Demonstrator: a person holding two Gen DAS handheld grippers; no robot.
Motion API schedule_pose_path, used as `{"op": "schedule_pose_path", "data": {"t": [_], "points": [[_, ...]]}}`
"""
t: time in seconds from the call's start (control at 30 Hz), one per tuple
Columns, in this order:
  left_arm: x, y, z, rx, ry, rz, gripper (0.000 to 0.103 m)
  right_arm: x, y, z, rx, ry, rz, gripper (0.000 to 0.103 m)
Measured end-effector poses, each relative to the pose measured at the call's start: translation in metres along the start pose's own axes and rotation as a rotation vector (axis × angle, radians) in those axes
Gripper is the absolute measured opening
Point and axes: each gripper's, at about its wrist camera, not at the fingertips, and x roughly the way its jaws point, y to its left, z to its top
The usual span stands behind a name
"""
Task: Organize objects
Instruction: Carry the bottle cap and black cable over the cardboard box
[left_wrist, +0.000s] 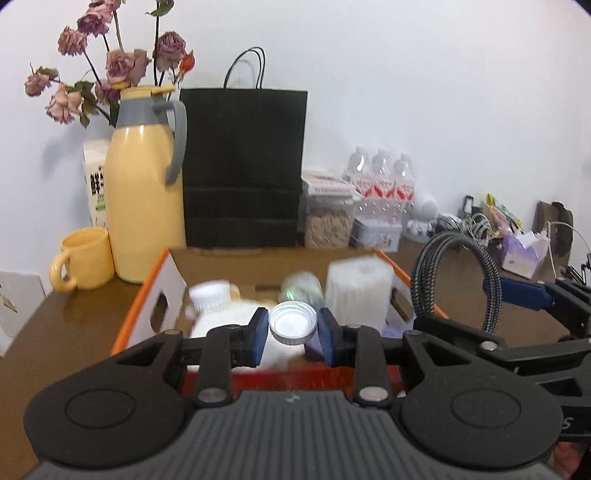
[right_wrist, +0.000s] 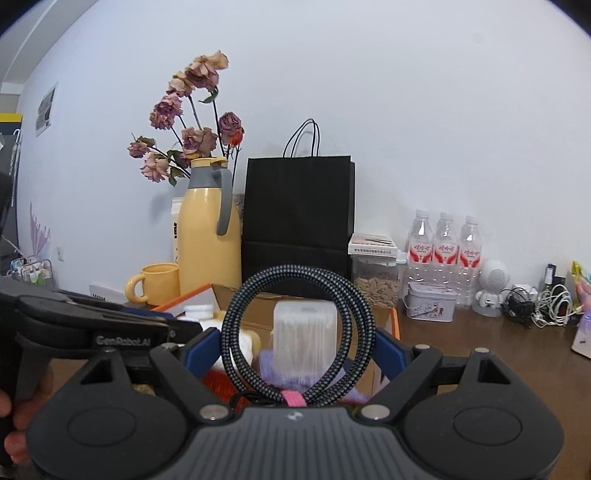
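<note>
While both grippers hang over the box, the scene reads as follows:

Left gripper (left_wrist: 292, 326): at lower centre of the left wrist view, its blue pads clamped on either side of a white bottle cap (left_wrist: 293, 322), open side facing the camera.

Right gripper (right_wrist: 297, 350): at lower centre of the right wrist view, jaws spread wide with a coiled braided cable (right_wrist: 299, 332) standing upright between the pads and touching both; a pink tie (right_wrist: 293, 399) binds the coil at its bottom.

Cardboard box (left_wrist: 162, 295): just beyond both grippers, orange-edged, on the brown desk (left_wrist: 70, 332); inside sit a white bottle (left_wrist: 210, 295) at the left and a clear tub of cotton swabs (left_wrist: 356, 291) at the right, both blurred.

Behind the box: a yellow mug (left_wrist: 83, 258) and yellow thermos jug (left_wrist: 144, 184) at left, dried roses (left_wrist: 110, 62) upper left, a black paper bag (left_wrist: 243, 166) at centre.

Right of the bag: a seed container (right_wrist: 375, 277), three water bottles (right_wrist: 445, 251), a small tin (right_wrist: 430, 302).
</note>
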Motion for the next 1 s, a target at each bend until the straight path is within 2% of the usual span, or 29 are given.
{"op": "schedule_pose_path", "data": {"t": [0.17,0.33,0.5,0.7,0.73,0.8,0.93,1.0], "points": [[0.023,0.007,0.033,-0.010,0.007,0.025,0.030,0.032,-0.009,0.028,0.030,0.049,0.026,0.087],[0.055,0.018,0.058,-0.054,0.047,0.059,0.030,0.073,-0.018,0.054,0.070,0.133,0.040,0.087],[0.082,0.029,0.069,-0.081,0.075,0.095,0.030,0.112,-0.026,0.065,0.103,0.218,0.061,0.086],[0.107,0.039,0.073,-0.109,0.110,0.107,0.030,0.144,-0.023,0.070,0.091,0.265,0.055,0.087],[0.109,0.041,0.072,-0.114,0.116,0.107,0.032,0.148,-0.022,0.071,0.088,0.274,0.057,0.087],[0.112,0.044,0.071,-0.120,0.121,0.109,0.060,0.155,-0.021,0.071,0.084,0.289,0.063,0.089],[0.110,0.049,0.068,-0.117,0.102,0.127,0.075,0.161,-0.021,0.069,0.078,0.281,0.038,0.102],[0.109,0.052,0.066,-0.124,0.099,0.127,0.083,0.162,-0.024,0.068,0.088,0.279,0.041,0.103]]}}
